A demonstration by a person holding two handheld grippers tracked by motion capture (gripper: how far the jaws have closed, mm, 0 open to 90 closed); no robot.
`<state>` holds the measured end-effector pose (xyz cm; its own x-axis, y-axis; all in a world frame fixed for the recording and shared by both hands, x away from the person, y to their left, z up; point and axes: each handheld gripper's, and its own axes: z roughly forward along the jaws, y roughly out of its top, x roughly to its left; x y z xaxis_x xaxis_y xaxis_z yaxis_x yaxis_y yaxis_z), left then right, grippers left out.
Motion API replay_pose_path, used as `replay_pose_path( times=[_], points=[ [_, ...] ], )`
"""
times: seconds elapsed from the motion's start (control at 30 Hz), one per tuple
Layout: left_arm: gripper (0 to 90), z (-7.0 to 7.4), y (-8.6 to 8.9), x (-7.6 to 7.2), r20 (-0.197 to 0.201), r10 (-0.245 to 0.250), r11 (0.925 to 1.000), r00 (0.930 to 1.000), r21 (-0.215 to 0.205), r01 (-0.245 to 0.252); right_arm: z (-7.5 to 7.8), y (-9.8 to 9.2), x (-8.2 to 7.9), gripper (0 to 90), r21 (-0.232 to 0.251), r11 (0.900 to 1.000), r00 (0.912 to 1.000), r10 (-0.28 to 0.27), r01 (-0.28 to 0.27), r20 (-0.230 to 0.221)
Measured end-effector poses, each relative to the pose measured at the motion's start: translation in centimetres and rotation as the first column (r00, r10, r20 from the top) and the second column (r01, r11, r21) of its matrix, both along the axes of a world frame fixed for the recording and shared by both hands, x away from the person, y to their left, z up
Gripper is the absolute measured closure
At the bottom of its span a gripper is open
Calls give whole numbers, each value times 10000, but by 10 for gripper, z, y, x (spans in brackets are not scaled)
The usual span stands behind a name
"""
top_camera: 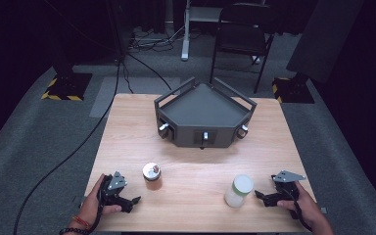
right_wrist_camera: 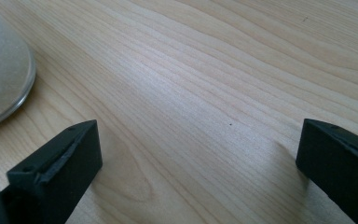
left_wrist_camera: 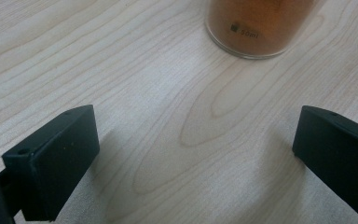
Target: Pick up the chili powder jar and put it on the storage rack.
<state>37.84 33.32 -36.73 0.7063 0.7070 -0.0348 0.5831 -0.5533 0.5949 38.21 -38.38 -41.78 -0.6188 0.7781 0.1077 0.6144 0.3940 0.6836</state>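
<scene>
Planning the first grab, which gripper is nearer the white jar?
Right. The right gripper sits just beside the white jar, jaws open; the left gripper is across the table, by the brown jar.

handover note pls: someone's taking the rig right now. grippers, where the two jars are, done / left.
Left hand-held gripper: jaws wide open, empty, low over the near left of the table, pointing toward the brown jar.
Right hand-held gripper: jaws wide open, empty, near right, pointing toward the white jar.
Both jars stand upright on the table, apart from the jaws. The dark tray sits at the far middle with nothing visible on it.
Done: nothing gripped so far, by the look of it.
Left: probably close on each jar; where they go next is not evident, perhaps the tray.
</scene>
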Motion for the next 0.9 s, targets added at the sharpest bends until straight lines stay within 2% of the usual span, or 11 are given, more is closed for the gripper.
replay_pose_path(
  times=[0.63,0.77,0.9],
  points=[
    [2,0,0,-1,13,44,10000,10000,-6,-44,0,1,-1,0,-2,10000,10000,-55,55,0],
    [3,4,-4,-3,110,-42,9996,9999,284,39,0,1,-1,0,-2,10000,10000,-55,55,-1],
    [20,5,-5,-4,228,110,9996,9997,253,-115,0,1,-1,0,0,10000,10000,-58,58,-8]
  ],
)
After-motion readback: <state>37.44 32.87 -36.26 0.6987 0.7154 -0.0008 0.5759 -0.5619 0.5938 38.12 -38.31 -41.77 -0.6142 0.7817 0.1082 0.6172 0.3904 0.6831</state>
